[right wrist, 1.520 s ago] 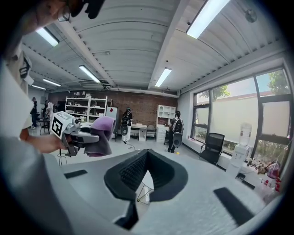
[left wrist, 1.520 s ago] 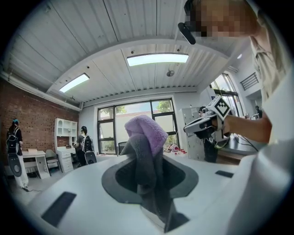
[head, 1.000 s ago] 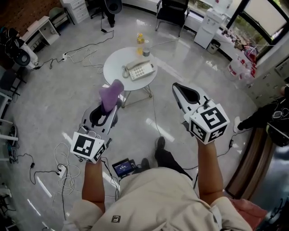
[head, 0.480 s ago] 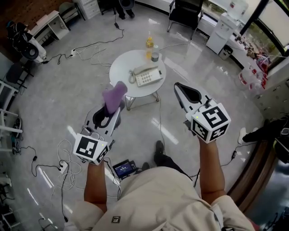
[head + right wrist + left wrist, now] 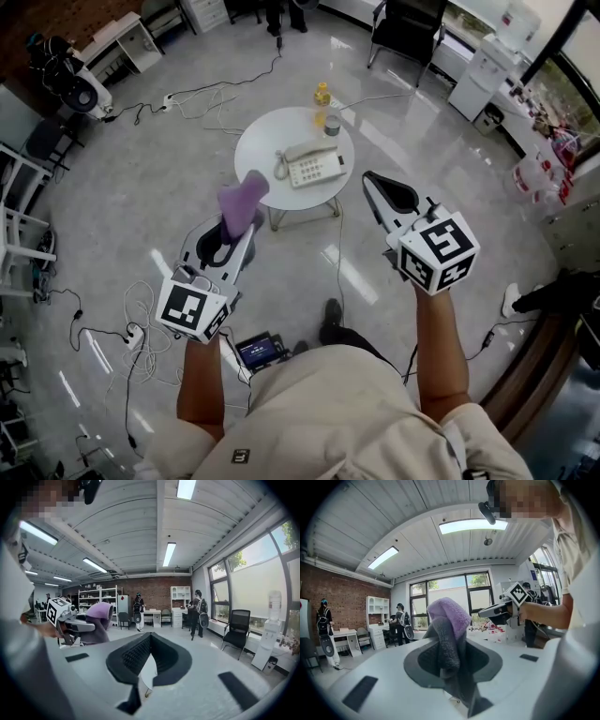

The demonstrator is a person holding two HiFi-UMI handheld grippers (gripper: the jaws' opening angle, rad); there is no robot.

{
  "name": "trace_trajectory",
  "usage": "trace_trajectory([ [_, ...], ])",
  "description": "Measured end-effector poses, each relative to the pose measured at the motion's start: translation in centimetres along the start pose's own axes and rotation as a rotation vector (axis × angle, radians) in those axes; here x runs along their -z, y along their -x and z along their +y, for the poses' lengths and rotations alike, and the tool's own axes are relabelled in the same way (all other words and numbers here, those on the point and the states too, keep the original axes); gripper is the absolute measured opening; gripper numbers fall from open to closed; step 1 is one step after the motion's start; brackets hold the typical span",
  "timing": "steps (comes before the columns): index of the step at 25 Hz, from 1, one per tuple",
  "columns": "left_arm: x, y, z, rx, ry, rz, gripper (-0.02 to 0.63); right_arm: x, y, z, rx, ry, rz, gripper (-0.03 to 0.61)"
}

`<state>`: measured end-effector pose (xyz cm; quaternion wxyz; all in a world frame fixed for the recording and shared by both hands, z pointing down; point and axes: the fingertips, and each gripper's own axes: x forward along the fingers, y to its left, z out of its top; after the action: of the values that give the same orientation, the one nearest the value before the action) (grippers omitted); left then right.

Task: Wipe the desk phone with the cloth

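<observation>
The desk phone (image 5: 311, 167) is set on the round table (image 5: 258, 150), well ahead. The cloth (image 5: 240, 200) is pinched in the left gripper (image 5: 234, 228) and the right gripper (image 5: 369, 181) is closed on nothing; unbraced, the phone could be shoved off by wiping

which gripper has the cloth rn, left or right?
The left gripper: its jaws are shut on the purple cloth, which sticks up out of them. The right gripper is shut with nothing between its jaws.
</observation>
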<state>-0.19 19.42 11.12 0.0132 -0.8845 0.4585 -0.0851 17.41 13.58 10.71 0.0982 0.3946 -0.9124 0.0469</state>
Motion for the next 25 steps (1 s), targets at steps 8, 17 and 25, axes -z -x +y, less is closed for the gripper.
trace_trajectory([
  [8,-1.6,-3.2,-1.4,-0.036,-0.037,0.029,0.091,0.0,-0.3,-3.9,-0.053,-0.014,-0.031,-0.008],
  [17,-2.4,-6.5,-3.4,-0.014,-0.068,0.033,0.091,1.3,1.0,-7.7,-0.047,-0.051,-0.041,-0.007],
  [25,-1.3,-8.7,-1.3,0.013,-0.068,0.021,0.091,2.3,-1.0,-8.3,-0.029,-0.04,-0.018,-0.006],
])
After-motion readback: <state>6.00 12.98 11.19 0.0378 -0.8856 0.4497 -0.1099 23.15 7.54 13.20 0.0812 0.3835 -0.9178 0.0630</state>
